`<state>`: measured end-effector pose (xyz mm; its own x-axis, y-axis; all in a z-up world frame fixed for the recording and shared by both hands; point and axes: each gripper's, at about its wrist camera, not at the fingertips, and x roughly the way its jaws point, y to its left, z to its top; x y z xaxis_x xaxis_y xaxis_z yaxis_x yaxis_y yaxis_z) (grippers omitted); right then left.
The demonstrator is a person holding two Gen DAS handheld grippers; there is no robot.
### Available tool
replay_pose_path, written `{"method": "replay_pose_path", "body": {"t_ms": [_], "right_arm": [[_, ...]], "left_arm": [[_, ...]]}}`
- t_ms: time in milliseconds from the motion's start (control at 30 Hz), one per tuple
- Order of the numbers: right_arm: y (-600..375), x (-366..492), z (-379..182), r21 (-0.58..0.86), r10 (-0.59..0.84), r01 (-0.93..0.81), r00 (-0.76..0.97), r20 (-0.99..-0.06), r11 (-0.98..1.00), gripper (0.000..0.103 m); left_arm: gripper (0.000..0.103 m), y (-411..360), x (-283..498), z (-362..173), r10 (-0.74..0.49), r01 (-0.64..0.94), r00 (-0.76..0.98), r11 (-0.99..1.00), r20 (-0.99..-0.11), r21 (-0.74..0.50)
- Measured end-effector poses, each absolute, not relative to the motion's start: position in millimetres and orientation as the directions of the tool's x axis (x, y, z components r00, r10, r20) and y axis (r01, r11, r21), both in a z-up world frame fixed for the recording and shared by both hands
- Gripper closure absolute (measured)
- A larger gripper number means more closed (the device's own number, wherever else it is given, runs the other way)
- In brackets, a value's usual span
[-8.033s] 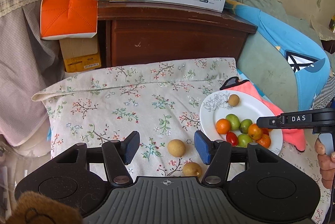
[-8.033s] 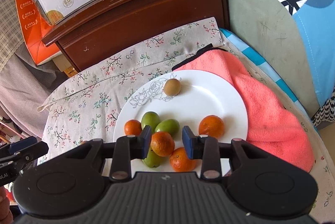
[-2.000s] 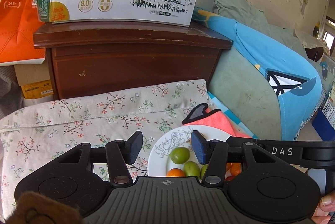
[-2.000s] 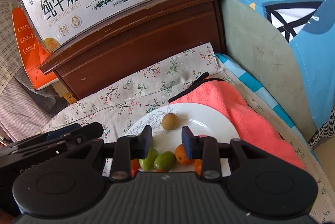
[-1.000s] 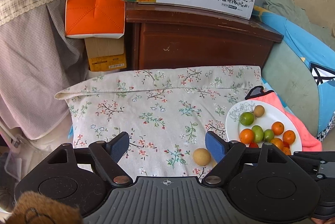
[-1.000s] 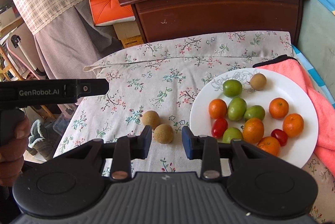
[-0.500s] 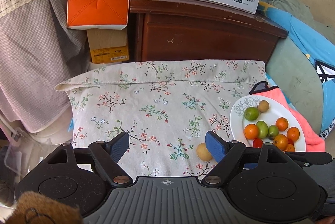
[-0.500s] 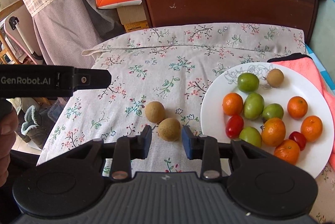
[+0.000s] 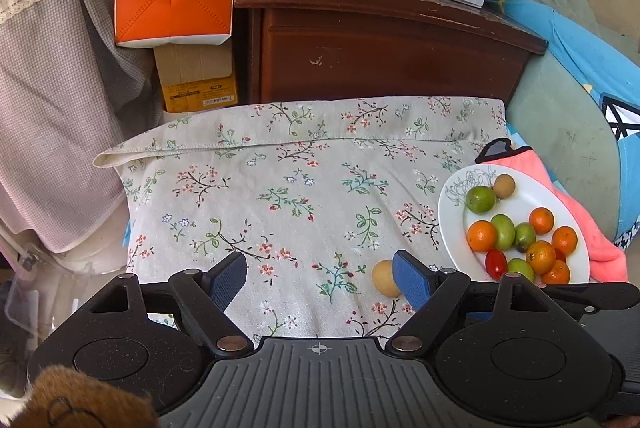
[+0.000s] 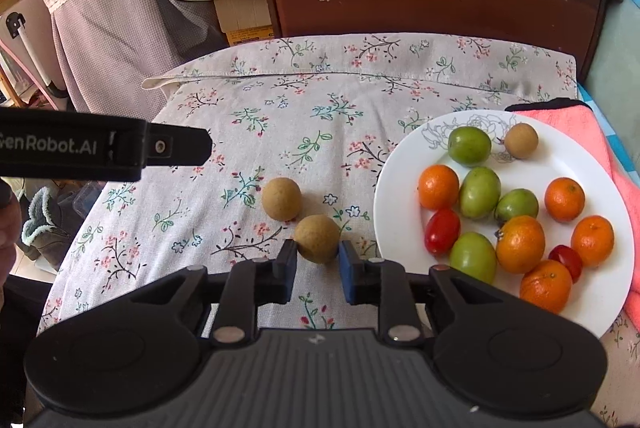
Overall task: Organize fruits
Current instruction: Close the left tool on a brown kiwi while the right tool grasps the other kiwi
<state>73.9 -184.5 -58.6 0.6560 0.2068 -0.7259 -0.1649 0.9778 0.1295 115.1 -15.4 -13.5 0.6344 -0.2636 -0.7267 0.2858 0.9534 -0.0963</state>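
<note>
My right gripper has just been closing, and its blue pads now clasp a brown longan lying on the floral cloth. A second longan rests just beside it, up and to the left. My left gripper hangs with jaws wide apart, gripping nothing. To the right, a white plate carries a third longan, green fruits, oranges and red tomatoes; it partly overlies a pink towel.
</note>
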Motion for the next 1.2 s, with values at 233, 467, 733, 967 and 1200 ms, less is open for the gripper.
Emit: {"method": "replay_pose_path", "body": {"t_ms": [233, 467, 733, 967, 1200], "right_arm": [[-197.1, 55.2, -48.2, 0.145, 0.223, -0.172, 0.656, -0.721, 0.974, 0.086], [-208.9, 45.2, -44.0, 0.168, 0.231, -0.159, 0.65, -0.724, 0.973, 0.086], [-204.3, 45.4, -46.1, 0.199, 0.27, -0.182, 0.636, -0.723, 0.963, 0.081], [-205.1, 46.3, -50.1, 0.198, 0.264, -0.174, 0.626, -0.734, 0.965, 0.078], [-204.7, 50.2, -50.7, 0.211, 0.267, -0.163, 0.629, -0.73, 0.964, 0.069]], "left_arm": [[0.023, -36.9, 111.2, -27.1, -0.289, 0.367, 0.607, 0.928, -0.741, -0.062], [0.028, -53.6, 113.1, -40.0, -0.315, 0.401, 0.588, 0.913, -0.745, -0.069], [0.04, -64.2, 116.5, -47.1, -0.325, 0.423, 0.579, 0.904, -0.748, -0.065], [0.06, -74.9, 121.4, -63.0, -0.324, 0.447, 0.558, 0.893, -0.764, -0.053], [0.077, -70.6, 122.2, -58.4, -0.357, 0.446, 0.565, 0.891, -0.744, -0.088]]}}
